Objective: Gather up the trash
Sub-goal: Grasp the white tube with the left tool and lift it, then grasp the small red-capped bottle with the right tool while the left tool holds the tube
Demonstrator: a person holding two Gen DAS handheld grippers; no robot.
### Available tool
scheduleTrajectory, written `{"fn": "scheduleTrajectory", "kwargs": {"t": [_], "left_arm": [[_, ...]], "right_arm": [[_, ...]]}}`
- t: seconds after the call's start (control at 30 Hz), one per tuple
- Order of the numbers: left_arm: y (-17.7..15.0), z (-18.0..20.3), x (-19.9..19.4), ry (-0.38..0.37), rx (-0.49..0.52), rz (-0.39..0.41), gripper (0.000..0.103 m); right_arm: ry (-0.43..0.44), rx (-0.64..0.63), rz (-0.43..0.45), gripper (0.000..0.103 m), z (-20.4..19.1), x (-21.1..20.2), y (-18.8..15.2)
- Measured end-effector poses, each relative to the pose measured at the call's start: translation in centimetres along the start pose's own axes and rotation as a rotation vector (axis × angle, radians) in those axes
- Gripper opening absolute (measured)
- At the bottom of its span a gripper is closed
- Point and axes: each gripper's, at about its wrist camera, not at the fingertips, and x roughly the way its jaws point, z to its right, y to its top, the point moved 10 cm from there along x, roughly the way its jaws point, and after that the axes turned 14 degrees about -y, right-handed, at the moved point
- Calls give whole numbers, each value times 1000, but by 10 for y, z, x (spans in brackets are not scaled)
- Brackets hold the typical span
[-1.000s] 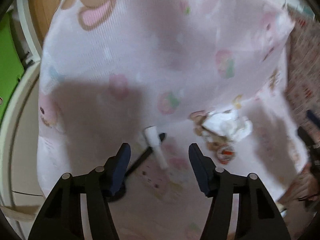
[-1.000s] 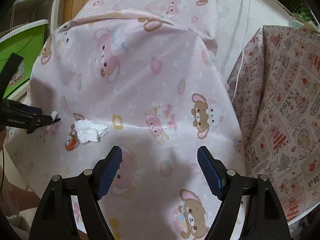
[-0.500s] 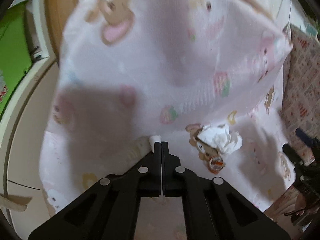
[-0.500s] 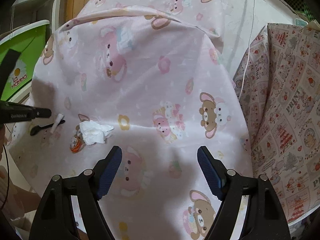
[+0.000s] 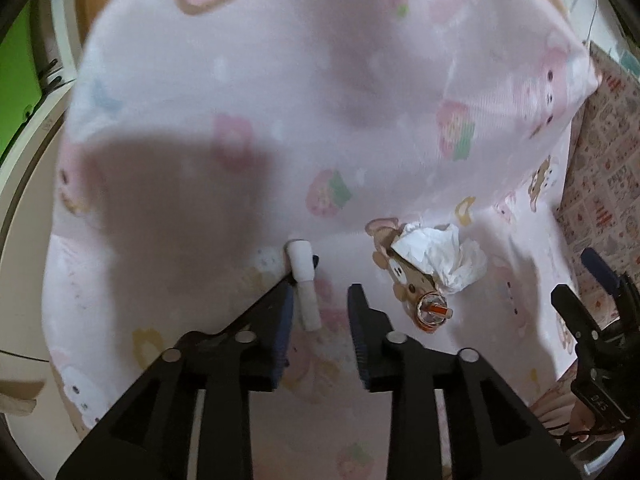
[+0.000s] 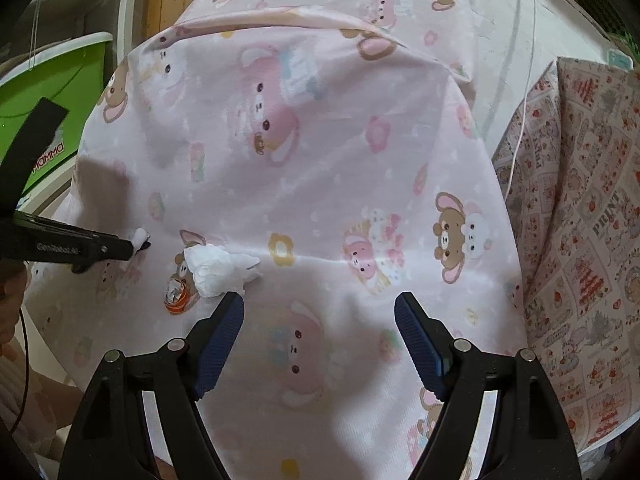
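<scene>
A small white paper roll [image 5: 304, 284] lies on the pink bear-print sheet [image 5: 280, 120], close against the left finger of my left gripper [image 5: 318, 304]. That gripper's jaws are opening, with the roll between them and not pinched. To the right lie a crumpled white tissue [image 5: 440, 256] and a small orange-rimmed cap [image 5: 432, 312]. In the right wrist view my right gripper [image 6: 320, 308] stands open and holds nothing, its left finger just below the tissue [image 6: 218, 270] and the cap [image 6: 176, 296]. The left gripper [image 6: 136, 246] shows at the left with the roll [image 6: 140, 236] at its tip.
A green plastic box [image 6: 48, 92] and a white frame stand off the sheet's left edge. A strawberry-print quilt [image 6: 580, 240] lies to the right, with a white cable [image 6: 524, 80] running along it. A hand [image 6: 12, 284] shows at the far left.
My left gripper shut around the white roll half a second ago and its jaws have now parted again. The right gripper has drifted left, closer to the tissue.
</scene>
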Motion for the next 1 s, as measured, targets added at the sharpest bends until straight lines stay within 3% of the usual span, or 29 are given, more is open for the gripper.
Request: {"fn": "scheduleTrajectory", "kwargs": {"t": [0.27,0.33,0.37,0.43,0.57,0.77,0.9,1.0], "left_arm": [[-5,6,16,48,31,-35,28],[-4,6,18,63,35,-34,20],[-3,10,26,73,34,-34,10],[-3,8,23,88,20,-17,9],[6,7,-4,113,-14,96,9],[17,24,-62,186,67,319,9],[21,19,-91,151,-13,428,9],[27,13,-106,179,-7,472,9]], "right_arm": [[49,25,-42,80,-9,4,-7],[82,25,-59,80,-16,4,-10],[94,22,-59,80,-20,3,-10],[114,16,-49,80,-28,-1,-10],[185,-10,-59,80,-52,-6,-14],[256,-47,-77,80,-90,-5,-16],[260,-35,-99,79,-108,5,-13],[258,-41,-118,69,-119,14,-13]]}}
